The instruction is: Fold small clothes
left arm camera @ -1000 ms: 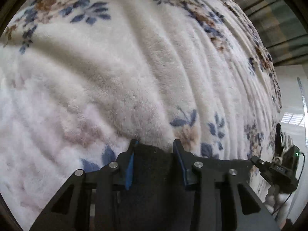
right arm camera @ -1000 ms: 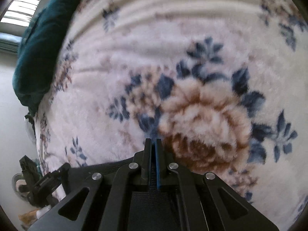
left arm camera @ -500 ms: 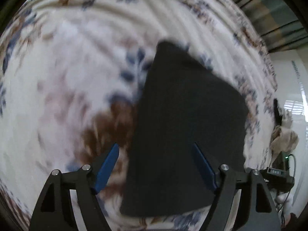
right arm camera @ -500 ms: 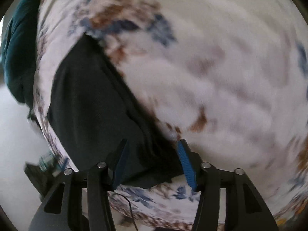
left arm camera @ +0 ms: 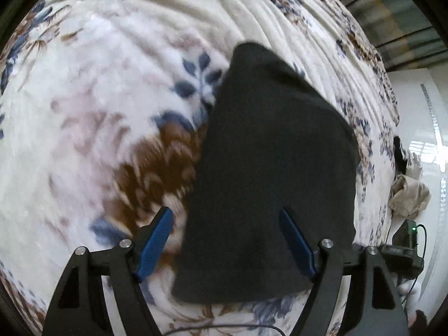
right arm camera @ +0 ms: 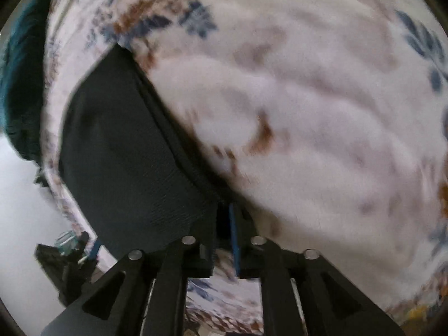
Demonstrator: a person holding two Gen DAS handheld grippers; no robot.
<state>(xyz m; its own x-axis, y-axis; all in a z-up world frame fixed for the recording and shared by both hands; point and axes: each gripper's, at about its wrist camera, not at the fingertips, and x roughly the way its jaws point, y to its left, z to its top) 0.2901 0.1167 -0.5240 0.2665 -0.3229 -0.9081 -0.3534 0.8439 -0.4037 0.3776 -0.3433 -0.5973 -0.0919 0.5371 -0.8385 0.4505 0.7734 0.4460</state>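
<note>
Dark garment [left arm camera: 268,173] lies flat on the floral blanket [left arm camera: 92,117] just ahead of the wide-open left gripper [left arm camera: 228,247], the right gripper [right arm camera: 225,224] closing narrow on its edge—grip firmly, I'd say.

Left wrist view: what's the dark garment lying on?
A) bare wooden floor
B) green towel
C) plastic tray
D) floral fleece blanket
D: the dark garment lies spread on the white floral fleece blanket, whose blue and brown flowers show beside it and beyond it.
</note>
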